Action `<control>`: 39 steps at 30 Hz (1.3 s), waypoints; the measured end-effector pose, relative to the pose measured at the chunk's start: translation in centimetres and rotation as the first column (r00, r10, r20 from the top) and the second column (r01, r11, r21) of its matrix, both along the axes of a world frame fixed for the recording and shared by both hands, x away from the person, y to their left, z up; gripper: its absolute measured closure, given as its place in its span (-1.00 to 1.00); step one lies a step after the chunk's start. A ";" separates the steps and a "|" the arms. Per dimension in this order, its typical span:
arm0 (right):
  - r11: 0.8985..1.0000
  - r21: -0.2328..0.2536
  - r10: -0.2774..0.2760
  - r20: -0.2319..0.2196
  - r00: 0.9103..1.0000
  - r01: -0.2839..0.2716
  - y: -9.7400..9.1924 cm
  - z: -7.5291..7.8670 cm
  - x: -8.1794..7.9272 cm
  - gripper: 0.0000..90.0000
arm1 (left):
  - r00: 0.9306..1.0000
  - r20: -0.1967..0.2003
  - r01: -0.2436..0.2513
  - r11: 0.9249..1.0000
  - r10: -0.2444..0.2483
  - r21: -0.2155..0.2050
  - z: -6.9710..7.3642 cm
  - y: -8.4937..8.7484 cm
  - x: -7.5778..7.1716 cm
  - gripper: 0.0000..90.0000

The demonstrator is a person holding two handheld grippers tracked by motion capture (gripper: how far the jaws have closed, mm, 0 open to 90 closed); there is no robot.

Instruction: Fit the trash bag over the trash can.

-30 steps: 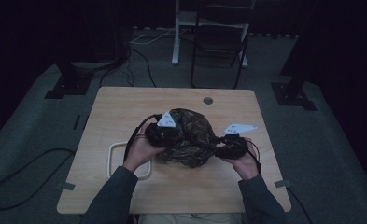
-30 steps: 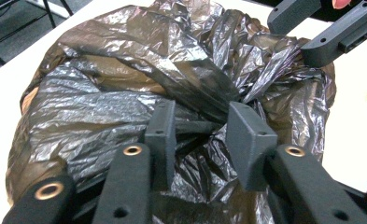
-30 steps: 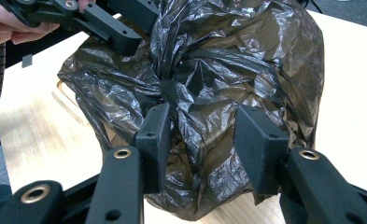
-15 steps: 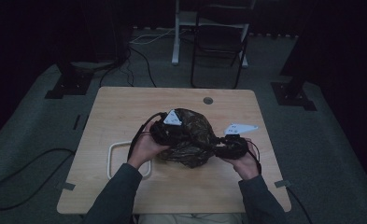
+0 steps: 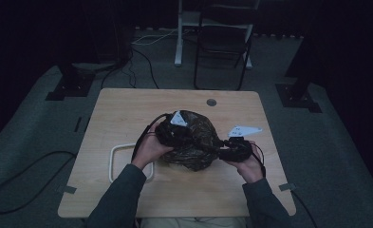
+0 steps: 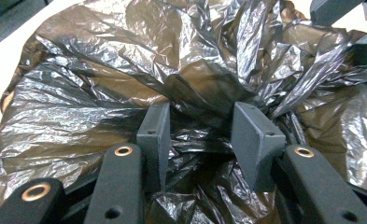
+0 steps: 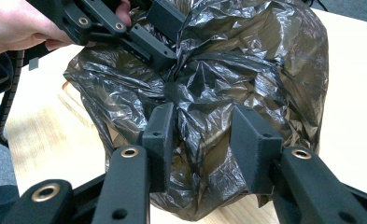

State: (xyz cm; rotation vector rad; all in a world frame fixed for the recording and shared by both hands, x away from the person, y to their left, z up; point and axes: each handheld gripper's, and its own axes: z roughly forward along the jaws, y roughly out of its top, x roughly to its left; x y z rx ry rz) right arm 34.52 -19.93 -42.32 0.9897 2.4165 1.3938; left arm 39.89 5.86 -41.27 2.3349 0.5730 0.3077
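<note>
No brand, label or writing can be read on anything here.

Left of the left gripper's fingers, a white looped cord lies flat on the wooden surface, just beside the person's left hand; beyond it the surface runs bare to its left edge.

The left gripper sits on top of the dark, crinkled plastic bag, toward the bag's left side. In the left gripper view its fingers stand apart, a raised fold of the bag rising between them without being pinched; the pads do not press on the plastic. The jaws have just been opening, so this gripper is released, with bag film loose in the gap.

The bag itself rests near the middle of the surface, bunched into a rounded heap between the two grippers. Ahead of it, toward the far edge, the wood is open, broken by a small round grommet.

At the bag's right side, the right gripper points into the heap, held by the right hand. In the right gripper view its fingers straddle a gathered bulge of the bag; whether the pads truly clamp that plastic I cannot tell.

Right of these fingers a strip of bare surface runs to the right edge, with the near edge open too.
</note>
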 end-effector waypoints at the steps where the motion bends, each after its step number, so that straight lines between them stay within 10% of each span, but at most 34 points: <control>1: 1.000 0.000 0.000 -0.001 1.000 0.000 0.0 0.0 0.0 0.34 | 1.000 -0.003 0.000 1.000 0.000 0.005 -0.1 -0.1 0.1 0.28; 21: 1.000 0.000 0.003 -0.005 1.000 -0.003 -0.1 0.0 0.0 0.34 | 0.999 -0.037 0.018 0.990 -0.013 0.140 -1.0 -2.2 1.1 0.21; 39: 1.000 0.000 0.004 -0.006 1.000 -0.004 -0.1 0.0 0.0 0.34 | 0.999 -0.031 0.001 0.961 0.008 0.276 -2.1 -3.7 1.3 0.04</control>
